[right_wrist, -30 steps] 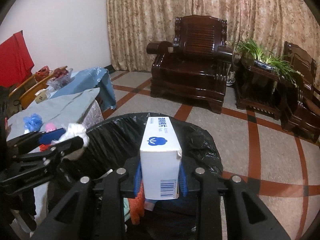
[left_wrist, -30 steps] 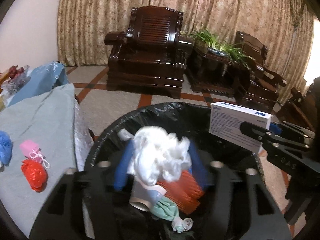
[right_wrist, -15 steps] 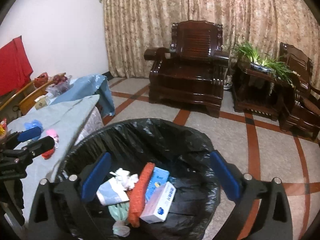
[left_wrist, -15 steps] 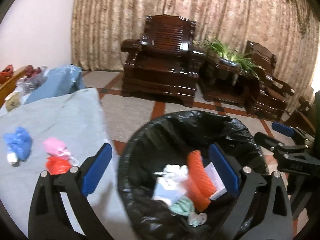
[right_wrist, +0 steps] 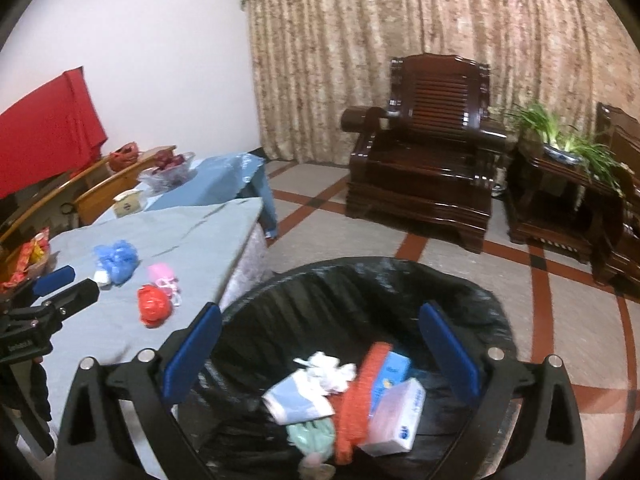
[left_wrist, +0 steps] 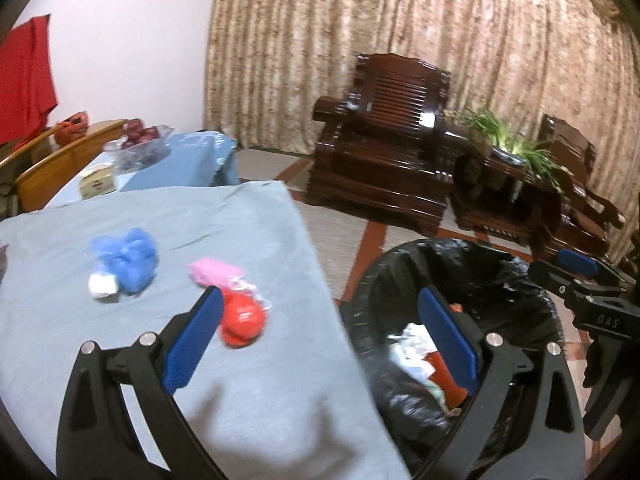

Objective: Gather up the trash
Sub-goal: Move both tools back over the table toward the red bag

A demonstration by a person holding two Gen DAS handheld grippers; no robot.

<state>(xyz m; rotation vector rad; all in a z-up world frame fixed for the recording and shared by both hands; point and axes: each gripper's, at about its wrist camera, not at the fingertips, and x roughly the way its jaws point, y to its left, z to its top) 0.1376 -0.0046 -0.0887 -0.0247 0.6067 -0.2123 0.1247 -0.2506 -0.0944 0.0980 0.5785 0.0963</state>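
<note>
- The red crumpled bag (left_wrist: 242, 320), pink bag (left_wrist: 216, 273) and blue bag (left_wrist: 126, 260) are lying on the grey-clothed bench (left_wrist: 260, 220), just ahead of the left tool (left_wrist: 320, 344).
- The left tool is gaping wide, holding nothing.
- The right tool (right_wrist: 320, 354) is hanging wide open and empty over the black-lined bin (right_wrist: 460, 284), where a white box (right_wrist: 396, 416) and other scraps are lying.

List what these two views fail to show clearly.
- Bin floor: right wrist view, trash and black liner cover it.
- Bin's near side: left wrist view, left claw fingers block it.
- White box print: right wrist view, blurred.
- Small box label on far table: left wrist view, too small.
</note>
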